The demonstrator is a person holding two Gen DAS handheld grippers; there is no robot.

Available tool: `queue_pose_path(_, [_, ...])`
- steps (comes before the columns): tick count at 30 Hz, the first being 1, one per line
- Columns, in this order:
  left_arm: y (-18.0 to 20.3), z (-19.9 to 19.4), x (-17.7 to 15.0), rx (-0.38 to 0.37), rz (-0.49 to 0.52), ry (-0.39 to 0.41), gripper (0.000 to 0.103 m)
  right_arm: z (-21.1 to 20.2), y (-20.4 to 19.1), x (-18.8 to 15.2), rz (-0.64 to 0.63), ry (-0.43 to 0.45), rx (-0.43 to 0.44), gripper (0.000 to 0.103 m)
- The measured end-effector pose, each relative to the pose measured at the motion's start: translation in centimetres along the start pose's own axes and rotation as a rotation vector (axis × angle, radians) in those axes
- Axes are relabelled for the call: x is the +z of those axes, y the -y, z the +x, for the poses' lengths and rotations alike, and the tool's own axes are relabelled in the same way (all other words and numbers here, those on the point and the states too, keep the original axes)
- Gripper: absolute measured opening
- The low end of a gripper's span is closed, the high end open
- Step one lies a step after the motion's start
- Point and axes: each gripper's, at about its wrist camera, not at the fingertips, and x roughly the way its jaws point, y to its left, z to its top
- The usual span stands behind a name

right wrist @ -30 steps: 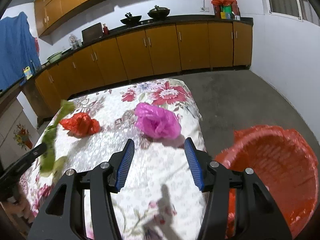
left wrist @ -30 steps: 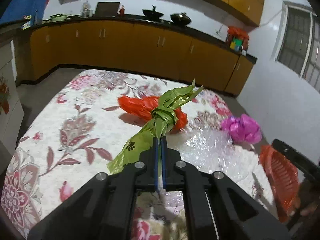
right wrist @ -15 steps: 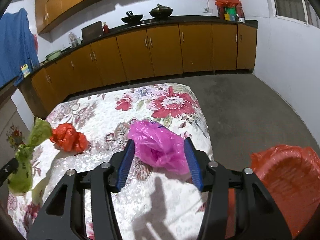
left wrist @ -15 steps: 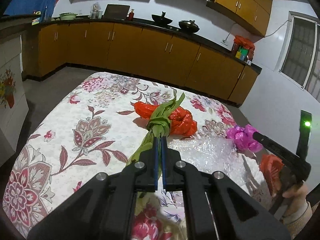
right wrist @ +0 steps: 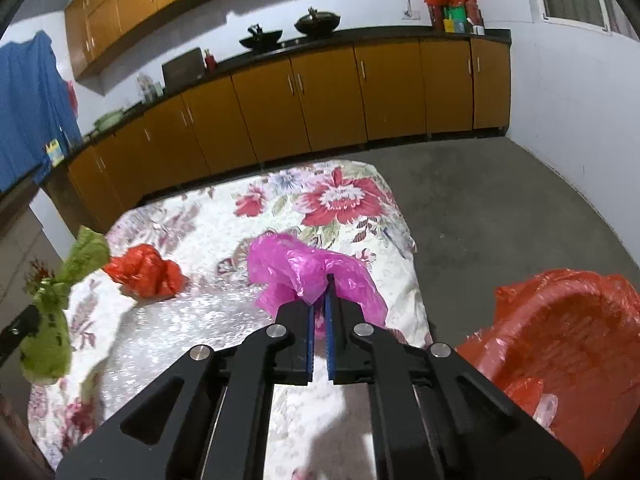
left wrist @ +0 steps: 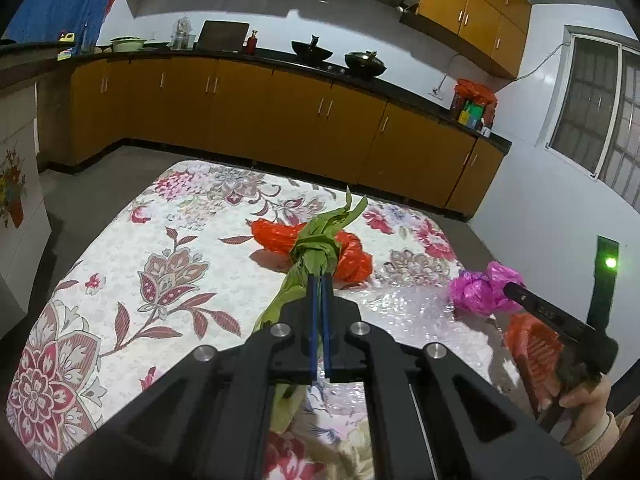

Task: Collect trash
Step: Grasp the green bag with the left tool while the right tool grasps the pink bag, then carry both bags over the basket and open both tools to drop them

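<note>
**Two grippers, two bags pinched**

Left gripper: closed tight on the green bag, just below its knot; knotted end sticking up past the fingertips, long tail drooping beneath the jaws toward the tablecloth. Behind it on the cloth, a crumpled red bag, partly hidden by the green one.

Right gripper: clamped shut on a fold of the pink bag, bulk of the bag spread on the cloth ahead of the blue pads, near the table's right edge. Whether lifted off the cloth or resting on it: cannot tell.

Right of the table, below its edge: red basket lined with red plastic, mouth open upward. Between red bag and pink bag, a sheet of clear crinkled film lying flat.
</note>
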Motion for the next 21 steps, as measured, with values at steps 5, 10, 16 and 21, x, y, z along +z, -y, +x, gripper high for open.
queue_pose_path(5, [1.2,-0.9,0.1,-0.030,0.007,0.009,0.004,-3.2,0.4,-0.1,0.021,0.036,0.018,0.004])
queue_pose_path(10, [2.9,-1.8,-0.1,-0.071,0.024,0.009,0.003,-6.2,0.9,-0.4,0.041,0.066,0.027,0.004])
queue_pose_path(16, [5.7,-2.8,-0.5,-0.135,0.052,0.005,0.003,-9.7,1.5,-1.0,0.053,0.100,0.022,0.004])
queue_pose_path(21, [8.0,-3.5,-0.9,-0.192,0.075,0.002,0.003,-12.4,2.7,-1.4,0.073,0.130,0.001,0.004])
